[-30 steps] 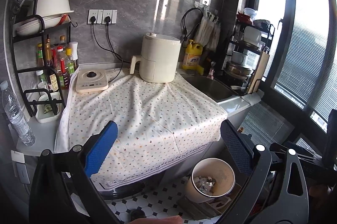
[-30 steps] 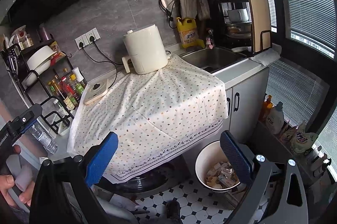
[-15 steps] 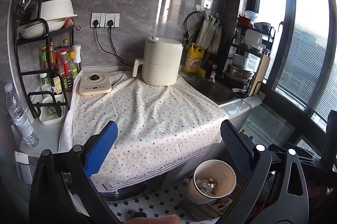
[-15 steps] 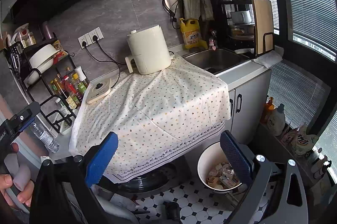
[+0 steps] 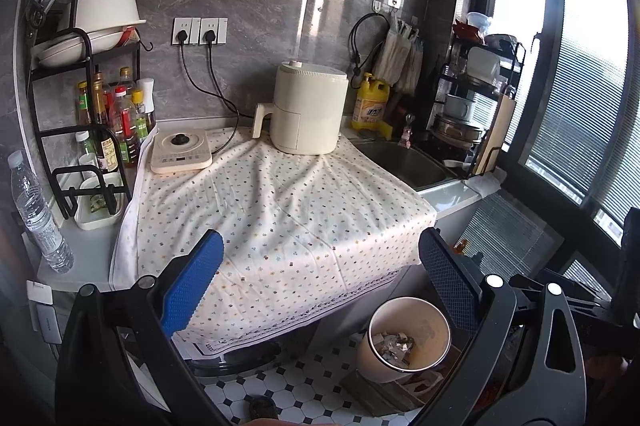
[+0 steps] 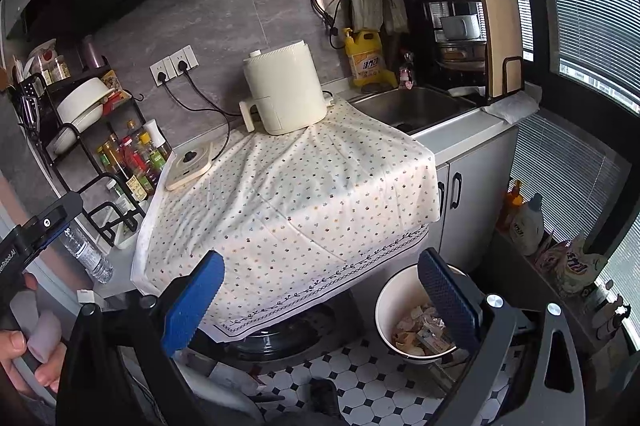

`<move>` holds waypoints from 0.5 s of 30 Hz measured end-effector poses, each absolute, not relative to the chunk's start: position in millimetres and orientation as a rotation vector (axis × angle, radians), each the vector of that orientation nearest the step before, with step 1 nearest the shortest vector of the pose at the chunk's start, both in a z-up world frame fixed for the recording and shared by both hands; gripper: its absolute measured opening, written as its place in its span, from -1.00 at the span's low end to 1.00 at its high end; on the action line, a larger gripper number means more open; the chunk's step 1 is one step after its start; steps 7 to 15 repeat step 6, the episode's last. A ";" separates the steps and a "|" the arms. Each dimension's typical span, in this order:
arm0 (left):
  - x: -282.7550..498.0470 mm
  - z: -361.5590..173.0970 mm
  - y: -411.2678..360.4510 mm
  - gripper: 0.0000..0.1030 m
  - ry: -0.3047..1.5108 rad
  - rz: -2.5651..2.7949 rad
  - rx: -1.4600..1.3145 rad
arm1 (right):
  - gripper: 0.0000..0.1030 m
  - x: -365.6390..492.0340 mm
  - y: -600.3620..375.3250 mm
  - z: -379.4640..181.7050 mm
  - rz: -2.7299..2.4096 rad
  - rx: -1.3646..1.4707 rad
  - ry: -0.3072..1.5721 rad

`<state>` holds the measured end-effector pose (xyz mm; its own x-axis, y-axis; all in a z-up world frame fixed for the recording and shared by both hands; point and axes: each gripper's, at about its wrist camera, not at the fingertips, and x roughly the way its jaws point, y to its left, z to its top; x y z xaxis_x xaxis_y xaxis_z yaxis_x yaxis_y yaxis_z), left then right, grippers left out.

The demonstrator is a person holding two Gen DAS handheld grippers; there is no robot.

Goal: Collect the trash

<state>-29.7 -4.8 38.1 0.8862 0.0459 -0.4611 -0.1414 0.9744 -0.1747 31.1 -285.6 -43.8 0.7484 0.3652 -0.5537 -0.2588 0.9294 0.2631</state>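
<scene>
A cream waste bin [image 5: 404, 336] [image 6: 400, 302] stands on the tiled floor below the counter's front right corner, with crumpled wrappers and paper scraps [image 5: 390, 346] [image 6: 418, 332] inside it. My left gripper [image 5: 320, 286] hangs open in front of the counter, nothing between its blue pads. My right gripper [image 6: 320, 290] is likewise open and empty, above and just left of the bin. The dotted cloth [image 5: 276, 210] [image 6: 296, 194] over the counter carries no loose trash that I can see.
A cream air fryer [image 5: 306, 114] and a flat cooker [image 5: 180, 151] sit at the back of the cloth. A spice rack [image 5: 100, 118] and water bottle [image 5: 38, 214] stand left; the sink [image 5: 404, 162] and dish rack right. A hand [image 6: 28, 354] holds the other gripper's handle.
Both views have pulled slightly back and up from the counter. The grippers stay open and empty; nothing on the counter or in the bin has moved.
</scene>
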 end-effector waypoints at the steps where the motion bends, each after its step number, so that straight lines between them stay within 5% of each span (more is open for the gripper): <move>1: -29.0 37.8 -6.5 0.88 0.473 0.095 -0.204 | 0.85 32.2 -286.6 -44.3 0.344 0.177 0.641; 15: -21.6 35.8 -6.1 0.88 0.496 0.100 -0.197 | 0.85 41.4 -288.1 -49.3 0.336 0.196 0.656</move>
